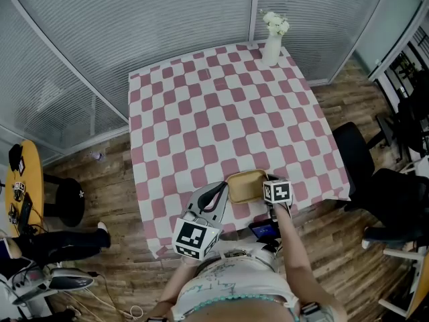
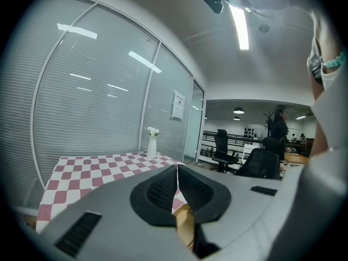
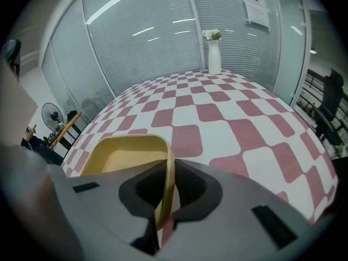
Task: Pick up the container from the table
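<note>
Near edge of checked table: our yellow container.
Right gripper: we clamp the container's rim.
Left gripper: jaws together, empty.

1. From the container to the far edge, we find the checked table bare, so a gripper passes freely there.
2. Beyond the container stands only a white vase, at the far right corner and well apart.
3. The right gripper blocks the container's right rim, its jaws clamped on it. The left gripper, jaws together, crowds the left rim.
4. We see the container's far rim and hollow open from above.
5. Right of the container, off the table, a black chair narrows the side approach.
6. Past the far edge, a glass wall closes the room.
</note>
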A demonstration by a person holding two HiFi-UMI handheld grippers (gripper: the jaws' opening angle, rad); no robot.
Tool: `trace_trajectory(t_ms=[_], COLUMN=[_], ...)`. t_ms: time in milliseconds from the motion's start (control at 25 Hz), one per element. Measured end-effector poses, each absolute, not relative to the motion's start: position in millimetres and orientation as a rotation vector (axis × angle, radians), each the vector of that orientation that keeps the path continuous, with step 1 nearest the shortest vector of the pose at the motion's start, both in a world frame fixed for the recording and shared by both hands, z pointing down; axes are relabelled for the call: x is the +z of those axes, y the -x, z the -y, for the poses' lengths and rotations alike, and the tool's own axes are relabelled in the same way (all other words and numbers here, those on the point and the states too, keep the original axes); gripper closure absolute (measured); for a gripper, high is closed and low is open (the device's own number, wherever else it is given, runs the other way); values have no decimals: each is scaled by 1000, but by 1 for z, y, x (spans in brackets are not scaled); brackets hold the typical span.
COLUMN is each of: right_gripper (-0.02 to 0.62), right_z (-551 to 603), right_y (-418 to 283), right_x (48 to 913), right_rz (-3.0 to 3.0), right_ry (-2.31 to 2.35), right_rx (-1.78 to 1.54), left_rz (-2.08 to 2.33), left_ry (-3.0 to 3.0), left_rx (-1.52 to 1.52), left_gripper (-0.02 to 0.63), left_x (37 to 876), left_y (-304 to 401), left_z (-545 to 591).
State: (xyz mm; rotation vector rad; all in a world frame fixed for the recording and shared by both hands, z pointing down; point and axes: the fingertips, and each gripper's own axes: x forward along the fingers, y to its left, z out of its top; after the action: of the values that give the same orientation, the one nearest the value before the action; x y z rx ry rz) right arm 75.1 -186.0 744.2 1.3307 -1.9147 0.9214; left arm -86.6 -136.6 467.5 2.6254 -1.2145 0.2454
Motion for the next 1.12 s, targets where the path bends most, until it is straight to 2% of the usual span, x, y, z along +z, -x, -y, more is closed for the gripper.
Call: trace_trajectory(t_ms=[1120], right_gripper=[579], right_z=[227], right_y=[-56], right_x=[653], right_rz=[2094], right_ry=[-1334], right_rx=[823], left_rz=[1216], left_ry=[-2619], left_rx=[286], left_gripper=[589], left_x=[475], left_y=[93], left_z=[142])
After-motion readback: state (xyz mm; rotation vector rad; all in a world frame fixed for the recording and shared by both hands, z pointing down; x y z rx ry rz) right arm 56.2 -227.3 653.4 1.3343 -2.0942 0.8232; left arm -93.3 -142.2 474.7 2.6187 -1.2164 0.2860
